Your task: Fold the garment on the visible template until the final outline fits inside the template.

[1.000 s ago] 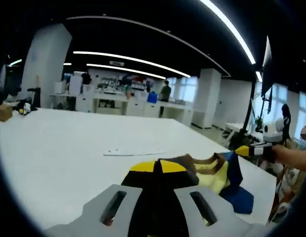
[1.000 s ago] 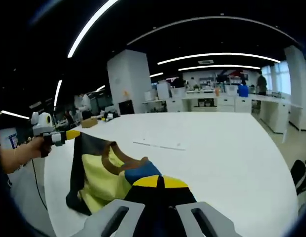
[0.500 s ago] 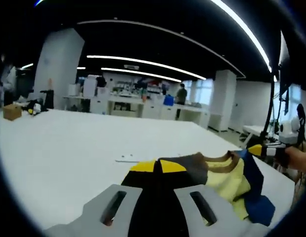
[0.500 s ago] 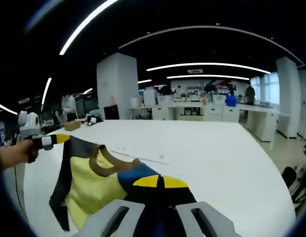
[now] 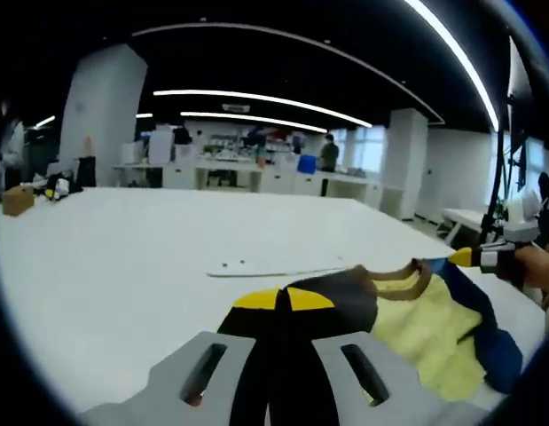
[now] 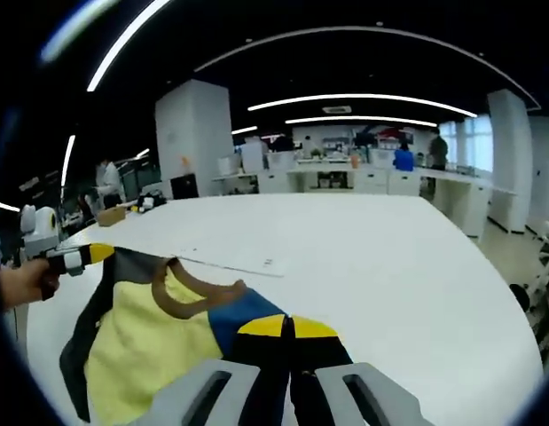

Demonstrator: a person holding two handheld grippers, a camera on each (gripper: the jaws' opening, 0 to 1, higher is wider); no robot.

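**A:** Yellow tips of the left gripper (image 5: 284, 299) are pressed together on the dark shoulder of the shirt (image 5: 407, 324). Same on the other side?

**B:** Yes. The right gripper (image 6: 288, 327) has its tips pinched on the blue shoulder, beside the brown collar (image 6: 199, 297). Each tool holds one top corner, so the cloth hangs stretched between them, with the pale yellow body falling below.

**A:** Why hold it up like that?

**B:** My reading: a spread, hanging shirt drops flat when lowered, and the shoulder line stays straight for the later folds.

**A:** Position relative to the table (image 5: 123, 257)?

**B:** Near the edge closest to the person. In the right gripper view the lower part seems to lie on or just over the white top; contact cannot be confirmed.

**A:** And the template?

**B:** A thin pale strip (image 6: 230, 261) with small marks lies on the table just beyond the collar. It may be the template's edge; too faint to be sure.

**A:** Progress?

**B:** No fold made yet, I judge. Laying the shirt flat comes first.
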